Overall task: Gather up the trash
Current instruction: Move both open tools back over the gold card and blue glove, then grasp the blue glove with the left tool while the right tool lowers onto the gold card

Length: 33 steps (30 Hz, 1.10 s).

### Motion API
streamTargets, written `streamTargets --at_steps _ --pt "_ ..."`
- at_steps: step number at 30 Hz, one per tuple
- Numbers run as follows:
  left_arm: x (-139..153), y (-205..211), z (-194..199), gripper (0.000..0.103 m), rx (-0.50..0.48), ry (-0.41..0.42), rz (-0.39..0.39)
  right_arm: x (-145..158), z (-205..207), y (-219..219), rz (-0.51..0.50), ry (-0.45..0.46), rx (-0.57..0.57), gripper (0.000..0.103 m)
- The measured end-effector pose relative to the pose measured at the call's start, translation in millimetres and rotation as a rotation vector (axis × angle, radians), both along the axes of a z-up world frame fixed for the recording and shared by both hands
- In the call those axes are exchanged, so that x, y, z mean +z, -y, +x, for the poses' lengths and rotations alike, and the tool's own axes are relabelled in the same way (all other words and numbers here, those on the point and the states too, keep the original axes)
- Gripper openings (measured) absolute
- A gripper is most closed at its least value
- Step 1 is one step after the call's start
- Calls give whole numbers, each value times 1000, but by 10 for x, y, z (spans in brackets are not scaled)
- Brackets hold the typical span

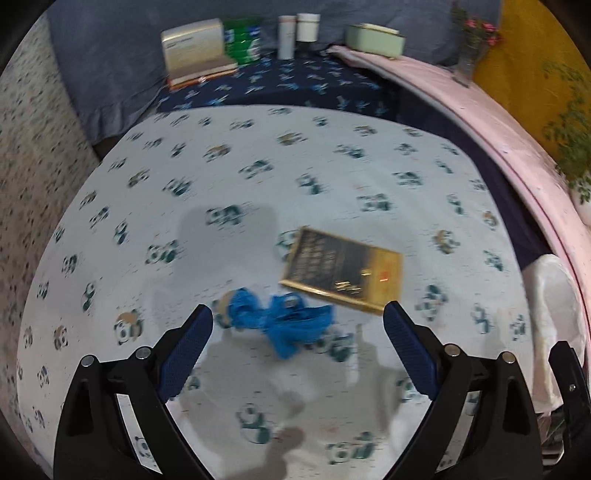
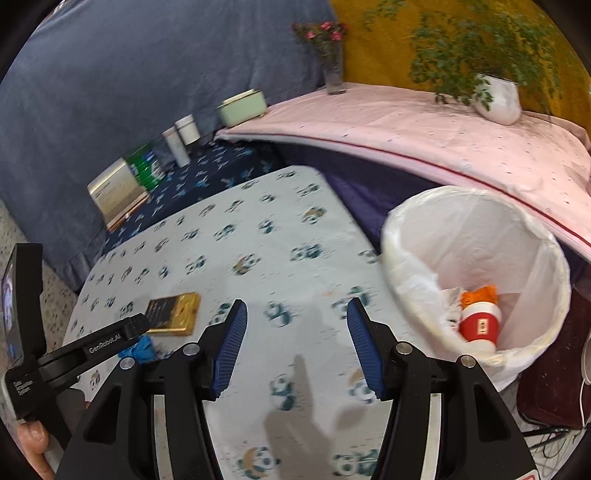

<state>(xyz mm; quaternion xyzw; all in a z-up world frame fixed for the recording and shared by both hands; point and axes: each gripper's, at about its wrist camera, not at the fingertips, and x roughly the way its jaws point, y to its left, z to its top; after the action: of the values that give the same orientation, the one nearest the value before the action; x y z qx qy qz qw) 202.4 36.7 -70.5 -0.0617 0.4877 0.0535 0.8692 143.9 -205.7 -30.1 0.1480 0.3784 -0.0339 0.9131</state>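
A crumpled blue wrapper [image 1: 284,321] lies on the panda-print tablecloth [image 1: 258,177], just ahead of my open, empty left gripper [image 1: 298,318] and between its fingertips. A gold and black flat box [image 1: 345,269] lies just behind it to the right. In the right wrist view my right gripper [image 2: 296,317] is open and empty above the tablecloth [image 2: 258,236]. The white-lined trash bin [image 2: 476,273] stands to its right, holding a red and white cup [image 2: 480,325] and orange trash. The gold box [image 2: 173,314] and a bit of the blue wrapper [image 2: 142,349] show at left, partly behind the left gripper's body.
At the back stand a beige box [image 1: 194,46], green packs [image 1: 243,38], two white bottles [image 1: 299,31] and a pale green box [image 1: 375,38]. A pink-covered ledge [image 2: 424,136] carries a flower vase [image 2: 332,70] and a potted plant [image 2: 495,99]. The bin [image 1: 554,314] shows at right.
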Motion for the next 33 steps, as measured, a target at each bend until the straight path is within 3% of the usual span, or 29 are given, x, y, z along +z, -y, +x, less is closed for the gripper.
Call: streamTargets --at_steps 6,12,14,17,19,21,33 --pt "-234 -316 61 89 100 -81 -77 -96 142 -395 -10 -25 71 55" --pt "-400 -375 184 89 121 -124 -153 -123 272 -604 -18 -37 115 55" --pt "-406 -378 183 83 120 -111 -139 -131 319 -647 -17 -41 123 55" --pt "-366 -390 151 58 65 -97 -135 -150 380 -724 -26 -46 141 55" --pt "-346 -439 122 34 33 -92 -162 -162 426 -775 -34 -48 157 55" --pt "-338 -485 121 24 3 -97 -177 -174 490 -830 -36 -52 172 55" --pt "-305 -868 238 22 -37 -83 -157 -330 1249 -1402 -12 -108 326 55"
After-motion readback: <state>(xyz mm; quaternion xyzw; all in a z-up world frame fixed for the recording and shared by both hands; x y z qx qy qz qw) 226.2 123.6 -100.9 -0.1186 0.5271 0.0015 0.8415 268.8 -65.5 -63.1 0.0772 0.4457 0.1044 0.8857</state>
